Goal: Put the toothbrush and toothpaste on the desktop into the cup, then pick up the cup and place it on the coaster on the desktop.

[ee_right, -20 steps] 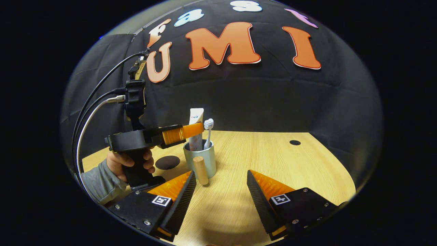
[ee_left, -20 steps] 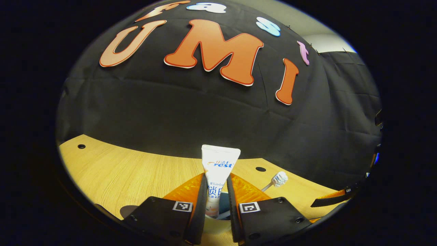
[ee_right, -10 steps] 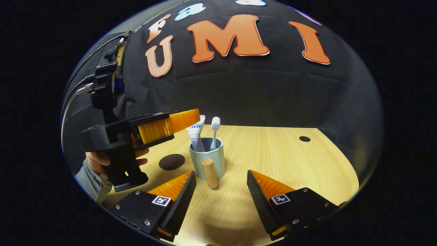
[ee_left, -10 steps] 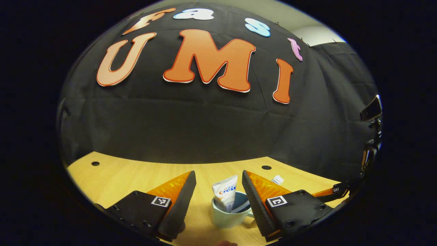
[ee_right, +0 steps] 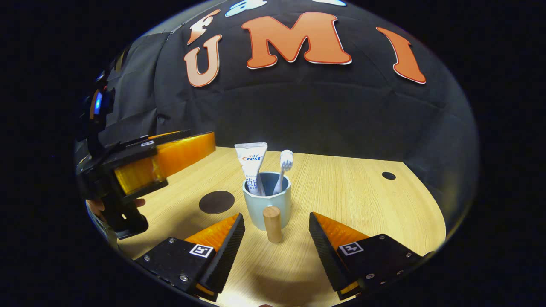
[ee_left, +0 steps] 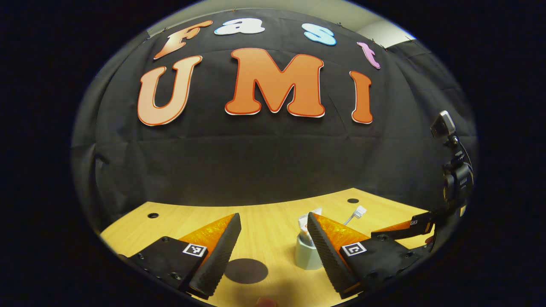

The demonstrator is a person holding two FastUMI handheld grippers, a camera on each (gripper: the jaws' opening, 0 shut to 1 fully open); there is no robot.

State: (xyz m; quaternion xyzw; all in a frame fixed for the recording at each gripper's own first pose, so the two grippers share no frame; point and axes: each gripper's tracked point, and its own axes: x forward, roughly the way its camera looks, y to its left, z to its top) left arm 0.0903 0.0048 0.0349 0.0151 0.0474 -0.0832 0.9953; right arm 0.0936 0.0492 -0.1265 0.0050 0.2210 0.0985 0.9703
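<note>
Facing the cup (ee_right: pixel 268 204), toothpaste (ee_right: pixel 251 166) and toothbrush (ee_right: pixel 283 169) inside, your right gripper (ee_right: pixel 273 238) and left gripper (ee_left: pixel 273 251) hold jaws released; the coaster (ee_right: pixel 216 202) lies just beside it. Clip that wooden handle (ee_right: pixel 272 224) and the cup may tip.

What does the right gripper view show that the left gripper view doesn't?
Right gripper view's extras: the wooden handle on the cup, the cup's open mouth, and the left tool seen side-on. Left gripper view's extras: a desk hole far left, and the right tool with its mount at the edge. Shared: the cup, toothpaste and toothbrush standing in it, the dark coaster, the wooden desk. Both tools are open.
</note>
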